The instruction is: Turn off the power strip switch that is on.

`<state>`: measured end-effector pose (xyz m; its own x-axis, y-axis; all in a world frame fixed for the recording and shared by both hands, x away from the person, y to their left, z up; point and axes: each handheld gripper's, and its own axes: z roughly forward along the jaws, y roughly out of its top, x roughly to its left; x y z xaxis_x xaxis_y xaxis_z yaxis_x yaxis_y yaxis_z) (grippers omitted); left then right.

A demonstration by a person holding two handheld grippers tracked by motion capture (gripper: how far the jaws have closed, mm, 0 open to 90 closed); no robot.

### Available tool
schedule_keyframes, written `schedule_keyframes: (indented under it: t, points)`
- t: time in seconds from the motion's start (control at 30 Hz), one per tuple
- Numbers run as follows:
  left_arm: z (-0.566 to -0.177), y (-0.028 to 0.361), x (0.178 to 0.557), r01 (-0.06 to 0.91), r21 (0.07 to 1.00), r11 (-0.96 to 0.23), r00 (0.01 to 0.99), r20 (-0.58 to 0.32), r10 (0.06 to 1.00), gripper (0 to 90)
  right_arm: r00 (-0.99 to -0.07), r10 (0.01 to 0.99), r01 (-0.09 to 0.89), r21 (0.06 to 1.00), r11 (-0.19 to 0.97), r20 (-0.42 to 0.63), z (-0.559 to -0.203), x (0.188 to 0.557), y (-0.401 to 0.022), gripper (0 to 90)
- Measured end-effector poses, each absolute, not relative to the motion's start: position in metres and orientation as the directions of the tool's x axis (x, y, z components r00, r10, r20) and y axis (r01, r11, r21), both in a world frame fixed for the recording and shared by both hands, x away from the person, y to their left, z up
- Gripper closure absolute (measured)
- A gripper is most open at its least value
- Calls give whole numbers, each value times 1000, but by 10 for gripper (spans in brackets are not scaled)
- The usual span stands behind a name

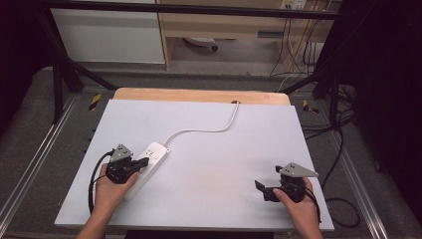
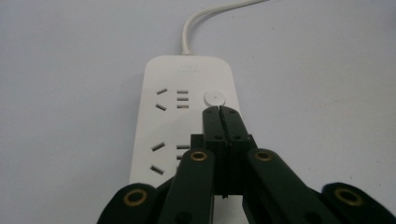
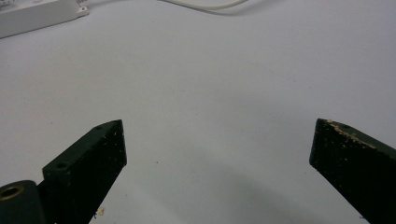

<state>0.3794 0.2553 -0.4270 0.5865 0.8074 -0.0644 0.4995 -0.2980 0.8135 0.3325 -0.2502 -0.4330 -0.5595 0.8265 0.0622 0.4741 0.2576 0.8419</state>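
The left claw (image 2: pixel 219 109) is held fully closed, nothing between its 2 jaws, with its tip just below the round button (image 2: pixel 214 97) of the white power strip (image 2: pixel 187 116). The strip is laid on the left part of the table (image 1: pixel 224 164), its cable (image 1: pixel 209 130) led to the far edge. The right claw (image 3: pixel 217 154) is kept wide and empty, well apart.

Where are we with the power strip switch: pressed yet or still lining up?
Done: the left gripper is shut and its tips sit just short of the round button on the power strip. In hand: lining up for the press; I cannot tell whether the tips touch the button. Left: the press itself. The right gripper waits open over bare table, holding nothing.
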Motion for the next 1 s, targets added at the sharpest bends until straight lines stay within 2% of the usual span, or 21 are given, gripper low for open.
schedule_keyframes:
  t: [0.4, 0.8, 1.0]
  points:
    - [-424, 259, 378, 477, 838, -265, 582, -75, 810, 900, -558, 828, 471, 843, 258, 58, -433, 332, -250, 45]
    - [-424, 260, 378, 459, 855, -242, 577, -80, 813, 807, -557, 829, 470, 844, 260, 55, -433, 332, -250, 45]
    - [-423, 261, 378, 439, 871, -220, 569, -81, 818, 700, -555, 830, 470, 845, 257, 56, -432, 332, -251, 45]
